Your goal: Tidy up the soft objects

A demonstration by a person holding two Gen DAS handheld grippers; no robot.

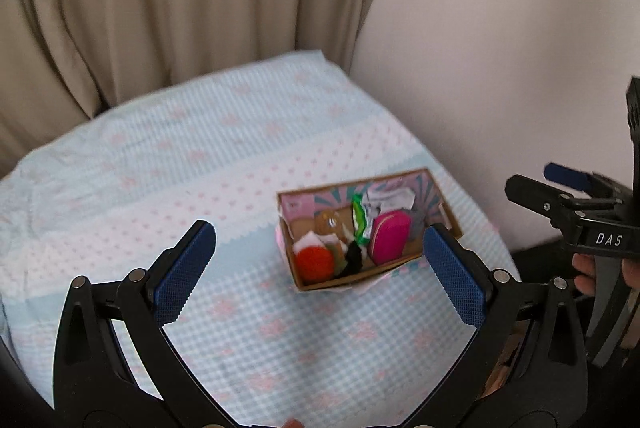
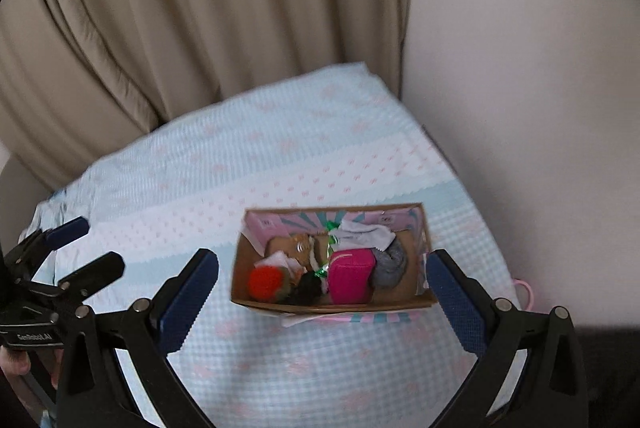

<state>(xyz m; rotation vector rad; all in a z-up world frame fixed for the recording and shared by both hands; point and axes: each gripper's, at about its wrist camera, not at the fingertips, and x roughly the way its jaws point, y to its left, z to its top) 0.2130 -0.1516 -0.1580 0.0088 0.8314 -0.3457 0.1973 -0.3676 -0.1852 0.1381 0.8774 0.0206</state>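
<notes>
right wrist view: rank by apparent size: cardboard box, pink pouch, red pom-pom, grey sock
1. cardboard box
2. pink pouch
3. grey sock and red pom-pom: look alike; the sock is partly hidden, so unranked.

Left tool [image 1: 320,268] and right tool [image 2: 322,292]: black frames, blue textured pads [image 1: 182,274], silver screws; bare skin on hand [image 1: 586,274]

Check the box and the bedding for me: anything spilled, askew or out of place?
Nothing has spilled. The soft items sit jumbled inside the cardboard box on the checked blanket. A pink loop pokes out beside the box's right end; I cannot tell what it is.
</notes>
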